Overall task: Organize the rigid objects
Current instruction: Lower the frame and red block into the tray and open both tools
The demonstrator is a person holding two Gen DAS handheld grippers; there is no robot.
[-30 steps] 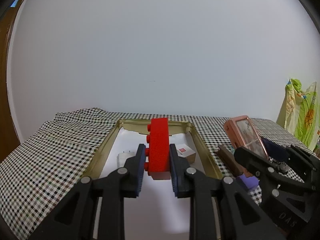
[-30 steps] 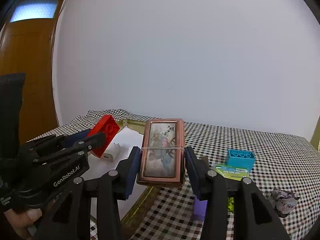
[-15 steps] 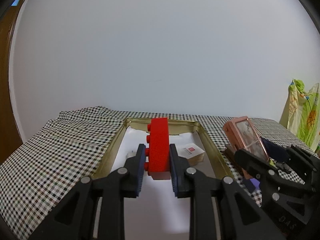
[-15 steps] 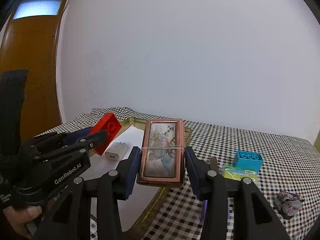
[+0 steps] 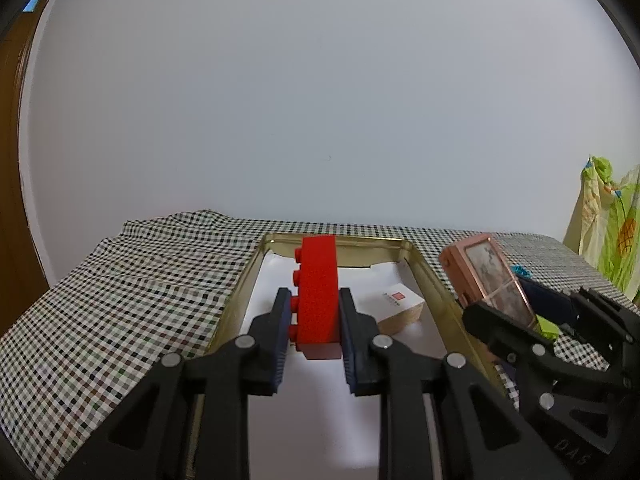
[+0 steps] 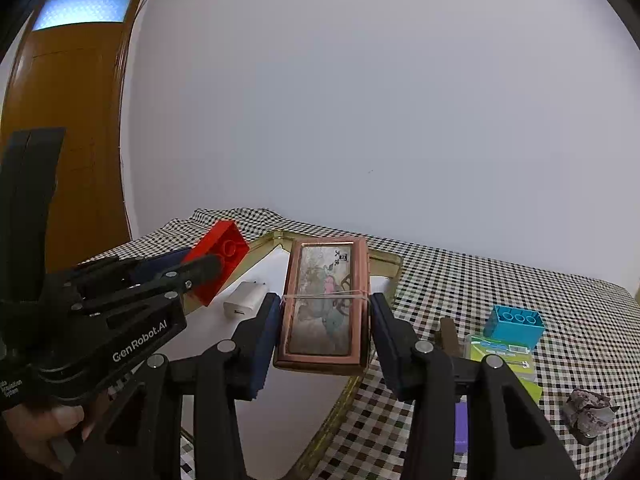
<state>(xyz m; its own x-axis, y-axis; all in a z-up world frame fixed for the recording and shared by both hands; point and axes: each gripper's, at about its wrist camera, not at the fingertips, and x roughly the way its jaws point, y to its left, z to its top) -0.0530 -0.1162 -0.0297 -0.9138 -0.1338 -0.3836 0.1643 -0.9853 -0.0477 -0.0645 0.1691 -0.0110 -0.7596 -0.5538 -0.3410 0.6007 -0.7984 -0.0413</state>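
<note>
My left gripper (image 5: 314, 312) is shut on a red toy brick (image 5: 318, 296) and holds it above the gold-rimmed tray (image 5: 434, 280) with a white floor. The brick also shows in the right wrist view (image 6: 216, 260). My right gripper (image 6: 322, 320) is shut on a pink framed flat case (image 6: 324, 300) bound with a rubber band, held over the tray's right rim (image 6: 340, 396). That case shows at the right of the left wrist view (image 5: 486, 272). In the tray lie a white charger (image 6: 246, 300) and a small white box (image 5: 400, 308).
The table has a checked cloth (image 5: 120, 300). Right of the tray lie a blue brick (image 6: 514, 326), a green packet (image 6: 504, 360), a purple block (image 6: 461, 426), a brown stick (image 6: 449, 332) and a crumpled grey wrapper (image 6: 588, 416). A wooden door (image 6: 60, 152) is at the left.
Both grippers have moved forward and a little left over the tray, still holding their objects. The tray and small box look nearer and more centred.
</note>
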